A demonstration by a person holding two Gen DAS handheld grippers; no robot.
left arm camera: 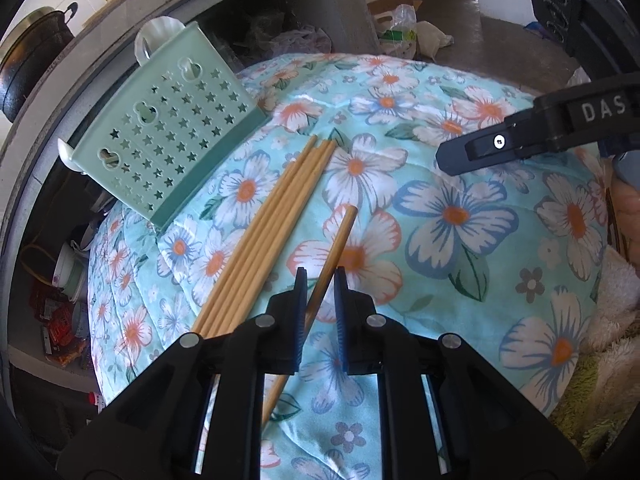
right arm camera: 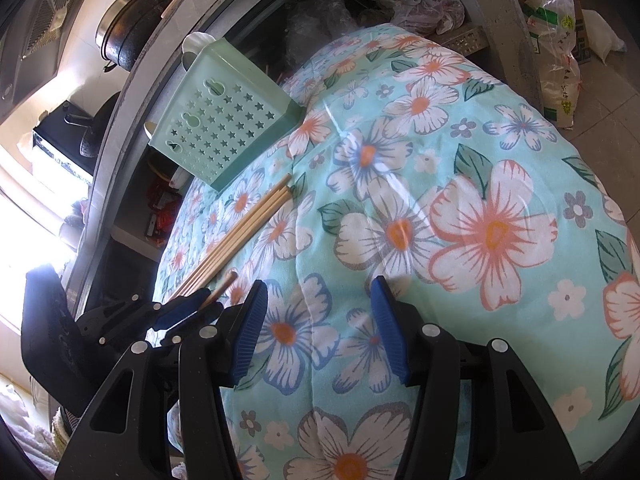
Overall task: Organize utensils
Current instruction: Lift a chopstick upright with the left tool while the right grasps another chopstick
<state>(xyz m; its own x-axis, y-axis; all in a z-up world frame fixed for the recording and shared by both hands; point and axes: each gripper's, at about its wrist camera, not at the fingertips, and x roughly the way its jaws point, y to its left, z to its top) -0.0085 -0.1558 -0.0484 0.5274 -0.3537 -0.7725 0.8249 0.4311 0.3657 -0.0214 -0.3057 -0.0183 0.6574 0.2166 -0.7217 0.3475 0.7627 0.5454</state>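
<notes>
- One chopstick (left arm camera: 335,246) sits between the left gripper (left arm camera: 320,312) pads, jaws nearly closed around it; narrow slivers of gap show on both sides, so I can't tell if the pads actually press on it. Its far tip points up and away over the floral quilt (left arm camera: 460,216).
- Six or so more chopsticks (left arm camera: 276,216) lie bundled side by side on the quilt, just left of the single one, tips pointing toward the holder.
- Green utensil holder (left arm camera: 168,136) lies tipped on its back at the far left edge of the quilt, star-perforated face up, touching the fabric along its lower rim. Its opening faces away from both cameras; contents can't be seen. Nothing pokes out.
- White suction cups (left arm camera: 154,36) show at its far end.
- Right gripper (right arm camera: 318,320) hovers over the quilt with jaws about half open, nothing between the blue pads (right arm camera: 252,332), only fabric below.
- Right wrist view: left gripper is at lower left, next to the near ends of the chopstick bundle.
- Background: black pot (right arm camera: 132,28) on a counter above, plastic bags (right arm camera: 560,40) on the floor beyond the quilt.
</notes>
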